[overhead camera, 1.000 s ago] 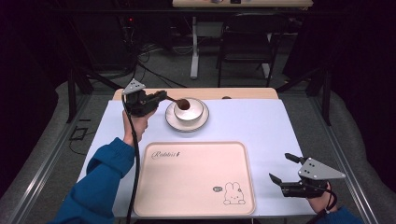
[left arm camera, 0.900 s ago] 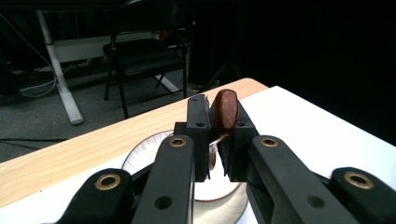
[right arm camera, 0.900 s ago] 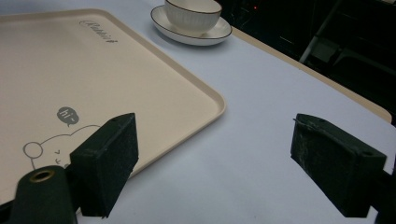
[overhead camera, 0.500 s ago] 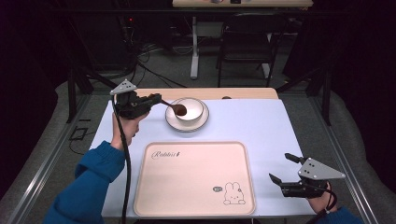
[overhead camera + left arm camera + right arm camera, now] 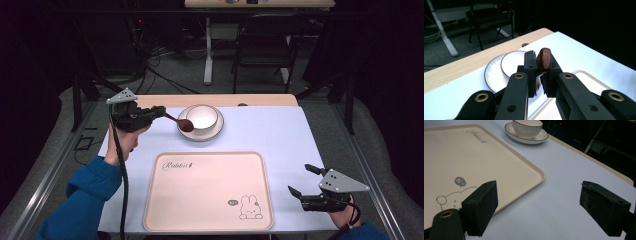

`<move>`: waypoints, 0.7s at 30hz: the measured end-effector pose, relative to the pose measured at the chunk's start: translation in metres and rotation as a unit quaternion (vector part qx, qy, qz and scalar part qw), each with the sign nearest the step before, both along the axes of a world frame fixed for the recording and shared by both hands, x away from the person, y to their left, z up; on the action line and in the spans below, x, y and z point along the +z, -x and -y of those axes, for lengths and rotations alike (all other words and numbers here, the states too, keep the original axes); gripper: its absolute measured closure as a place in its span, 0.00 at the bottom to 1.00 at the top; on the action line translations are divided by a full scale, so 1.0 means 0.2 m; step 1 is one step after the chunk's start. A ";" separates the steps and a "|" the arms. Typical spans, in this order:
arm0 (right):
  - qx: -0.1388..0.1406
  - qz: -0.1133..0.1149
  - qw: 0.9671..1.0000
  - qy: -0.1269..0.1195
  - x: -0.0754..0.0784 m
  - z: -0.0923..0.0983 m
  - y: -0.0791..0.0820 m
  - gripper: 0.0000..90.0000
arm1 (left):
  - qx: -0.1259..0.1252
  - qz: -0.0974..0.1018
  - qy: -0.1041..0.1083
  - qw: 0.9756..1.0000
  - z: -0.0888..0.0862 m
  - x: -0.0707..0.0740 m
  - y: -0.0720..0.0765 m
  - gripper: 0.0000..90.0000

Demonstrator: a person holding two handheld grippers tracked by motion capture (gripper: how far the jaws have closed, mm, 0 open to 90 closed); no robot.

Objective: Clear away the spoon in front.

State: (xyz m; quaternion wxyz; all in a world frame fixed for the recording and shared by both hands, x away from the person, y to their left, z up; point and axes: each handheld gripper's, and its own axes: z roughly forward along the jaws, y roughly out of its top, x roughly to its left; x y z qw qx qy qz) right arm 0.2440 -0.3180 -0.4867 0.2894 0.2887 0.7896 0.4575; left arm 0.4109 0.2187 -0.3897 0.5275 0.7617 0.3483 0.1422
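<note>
A brown wooden spoon [image 5: 181,123] is clamped by its handle in my left gripper [image 5: 159,113], held above the table at the back left. Its bowl [image 5: 545,58] hangs just left of a white bowl [image 5: 202,118] that sits on a white saucer [image 5: 216,132]. Seen from the left gripper view, the spoon sticks out beyond the shut jaws, over the saucer [image 5: 494,75]. My right gripper [image 5: 301,181] stands open at the front right, low over the white table cover, with nothing between its fingers [image 5: 480,205]. The bowl [image 5: 527,127] and saucer [image 5: 511,131] lie far ahead of it.
A beige tray [image 5: 210,192] with a rabbit drawing lies in the middle front; its corner [image 5: 534,173] is close to my right gripper. A wooden table edge [image 5: 260,100] runs along the back. Beyond it stand a chair [image 5: 262,47] and table legs.
My left gripper has drawn the spoon leftward out of the bowl; its bowl end now hangs beside the white bowl. The right gripper has not moved.
</note>
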 end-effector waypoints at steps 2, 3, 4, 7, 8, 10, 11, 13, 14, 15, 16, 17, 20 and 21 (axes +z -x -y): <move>0.000 0.000 1.000 0.000 0.00 0.00 0.00 0.16 | -0.003 -0.006 -0.003 1.000 -0.02 0.00 0.01 0.93; 0.000 0.000 1.000 0.000 0.00 0.00 0.00 0.16 | -0.004 -0.007 -0.005 1.000 -0.02 0.00 0.02 0.93; 0.000 0.000 1.000 0.001 0.00 0.00 0.00 0.16 | -0.003 -0.009 -0.009 1.000 -0.03 0.00 0.02 0.93; -0.001 0.000 1.000 0.000 0.00 0.00 0.00 0.16 | -0.006 -0.021 -0.008 1.000 -0.06 -0.02 0.04 0.93; -0.001 0.000 1.000 0.000 0.00 0.00 0.00 0.16 | -0.005 -0.023 -0.010 1.000 -0.07 -0.02 0.05 0.93; -0.001 0.000 1.000 0.001 0.00 0.00 0.00 0.16 | -0.007 -0.026 -0.013 1.000 -0.07 -0.02 0.05 0.93; 0.000 0.000 1.000 0.001 0.00 0.00 0.00 0.16 | -0.010 -0.029 -0.015 0.999 -0.08 -0.03 0.06 0.93; -0.001 0.000 1.000 0.001 0.00 0.00 0.00 0.16 | -0.011 -0.033 -0.016 0.999 -0.09 -0.03 0.07 0.93; 0.000 0.000 1.000 0.002 0.00 0.00 0.00 0.16 | -0.012 -0.034 -0.017 0.999 -0.09 -0.03 0.08 0.93; -0.001 0.000 1.000 0.002 0.00 0.00 0.00 0.16 | -0.014 -0.036 -0.019 0.999 -0.10 -0.03 0.08 0.93; -0.001 0.000 1.000 0.001 0.00 0.00 0.00 0.16 | -0.014 -0.038 -0.020 0.999 -0.10 -0.03 0.09 0.93; -0.001 0.000 1.000 0.001 0.00 0.00 0.00 0.16 | -0.014 -0.040 -0.021 0.999 -0.10 -0.03 0.09 0.93; -0.001 0.000 1.000 0.001 0.00 0.00 0.00 0.16 | -0.017 -0.045 -0.026 0.999 -0.11 -0.03 0.10 0.93; -0.001 0.000 1.000 0.001 0.00 0.00 0.00 0.16 | -0.019 -0.045 -0.027 0.998 -0.11 -0.04 0.10 0.93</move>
